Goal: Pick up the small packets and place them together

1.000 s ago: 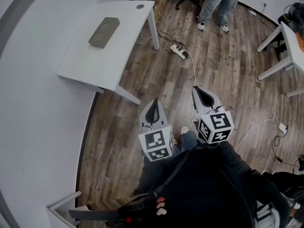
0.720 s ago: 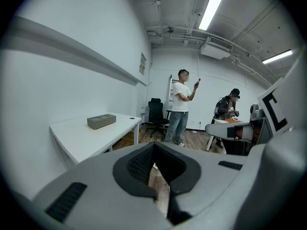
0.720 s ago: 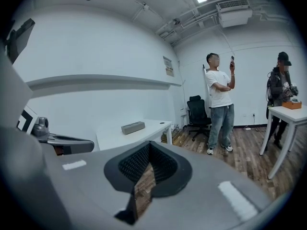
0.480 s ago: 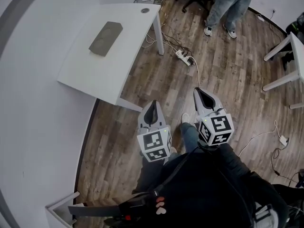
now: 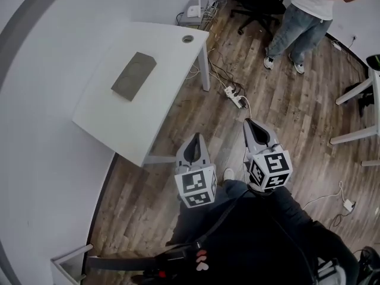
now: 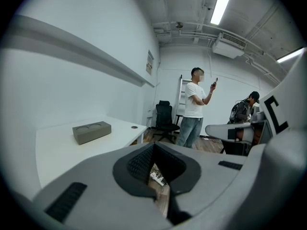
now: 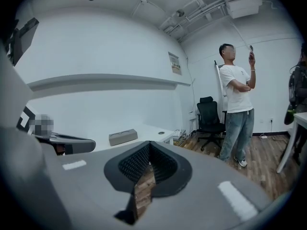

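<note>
No small packets show in any view. A grey block (image 5: 133,75) with two round hollows lies on the white table (image 5: 113,120); it also shows as the grey block (image 6: 91,132) and the grey block (image 7: 123,137) in the gripper views. My left gripper (image 5: 195,136) hangs over the wooden floor just off the table's near corner, jaws together with nothing between them. My right gripper (image 5: 249,122) is beside it, further from the table, also shut and empty. Both point roughly level toward the far end of the room.
A person (image 5: 304,15) stands at the far side holding a phone, next to a black office chair (image 5: 256,2). A power strip (image 5: 234,97) and cables lie on the floor by the table leg. Another white table (image 5: 358,113) stands at the right.
Both grippers have travelled forward together with me; the white table's corner now lies right beside the left gripper. The standing person appears further up and right. Both stay shut.
</note>
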